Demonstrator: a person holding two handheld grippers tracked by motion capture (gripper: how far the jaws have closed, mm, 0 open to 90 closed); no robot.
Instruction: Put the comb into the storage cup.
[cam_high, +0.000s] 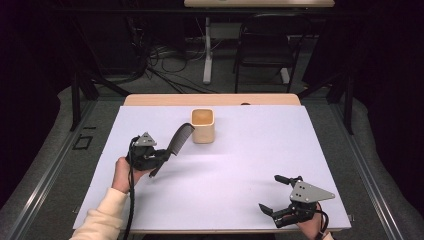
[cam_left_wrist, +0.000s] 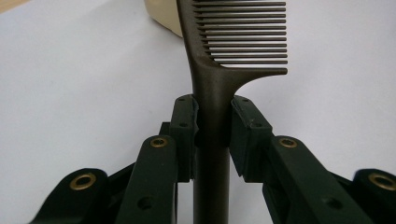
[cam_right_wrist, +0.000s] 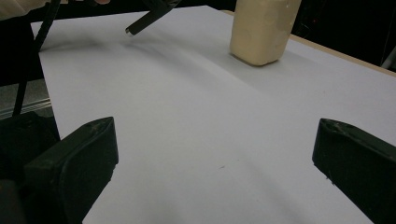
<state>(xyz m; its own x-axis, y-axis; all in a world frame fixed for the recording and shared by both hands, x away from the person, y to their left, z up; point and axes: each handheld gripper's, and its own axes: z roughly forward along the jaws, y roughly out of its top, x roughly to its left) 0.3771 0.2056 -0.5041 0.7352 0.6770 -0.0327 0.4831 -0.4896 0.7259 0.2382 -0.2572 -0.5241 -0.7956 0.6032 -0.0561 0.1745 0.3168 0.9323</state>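
The left gripper clamps the comb by its handle, long axis pointing ahead toward the wooden cup just beyond its teeth. The right gripper rests unclenched, well apart.

Looks like a lab or some kind of recording studio setup, not anyone's home. The table is a plain wooden one with a big white sheet laid over it as a clean work surface, and it sits inside a dark metal frame with struts on both sides. Behind it there's a mess of cables snaking over the grey carpet floor, a black chair and the white leg of another desk — everything around is blacked out, so it's clearly staged for filming.
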